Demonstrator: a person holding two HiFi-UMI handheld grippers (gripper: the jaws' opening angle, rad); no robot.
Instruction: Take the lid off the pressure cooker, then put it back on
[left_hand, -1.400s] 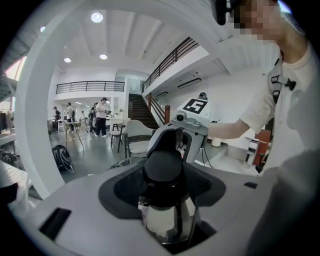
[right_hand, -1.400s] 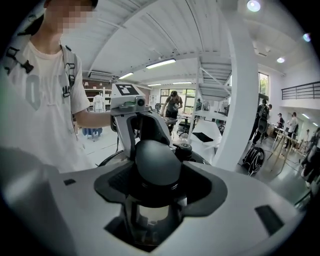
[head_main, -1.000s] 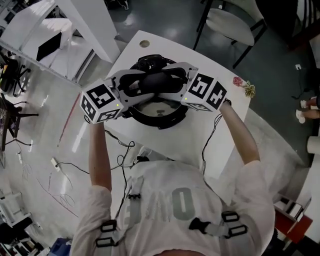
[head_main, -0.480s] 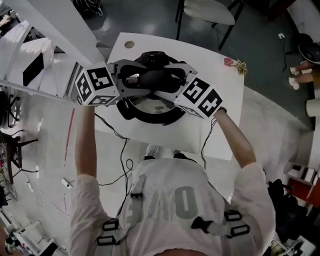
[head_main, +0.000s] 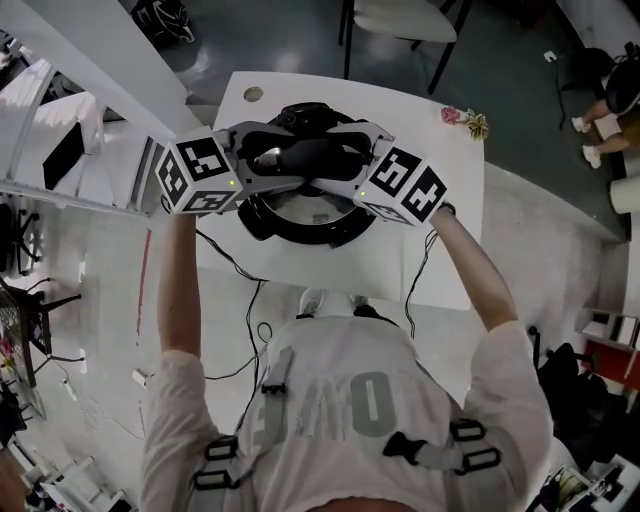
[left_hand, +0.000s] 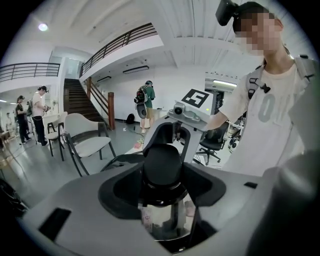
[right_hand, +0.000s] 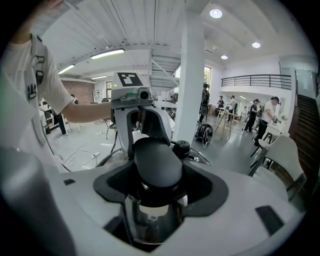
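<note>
The pressure cooker (head_main: 262, 218), black-rimmed, stands in the middle of the white table (head_main: 440, 240) with its shiny lid (head_main: 300, 208) over it. The lid's black handle (head_main: 300, 154) (left_hand: 162, 165) (right_hand: 156, 161) lies between both grippers. My left gripper (head_main: 272, 160) (left_hand: 162, 177) comes in from the left and is shut on the handle. From the right, my right gripper (head_main: 335, 162) (right_hand: 156, 175) is shut on the same handle. Each gripper view shows the other gripper facing it across the handle. Whether the lid is seated or slightly raised I cannot tell.
A small pink flower (head_main: 462, 118) lies at the table's far right corner and a round hole (head_main: 253, 93) at its far left. Cables (head_main: 250, 300) hang off the near edge. A chair (head_main: 405, 20) stands beyond the table, white shelving (head_main: 70, 120) to the left.
Both grippers have turned on the spot with the handle still between them; their marker cubes show at a different tilt. The head camera has shifted, so the table sits differently in view.
</note>
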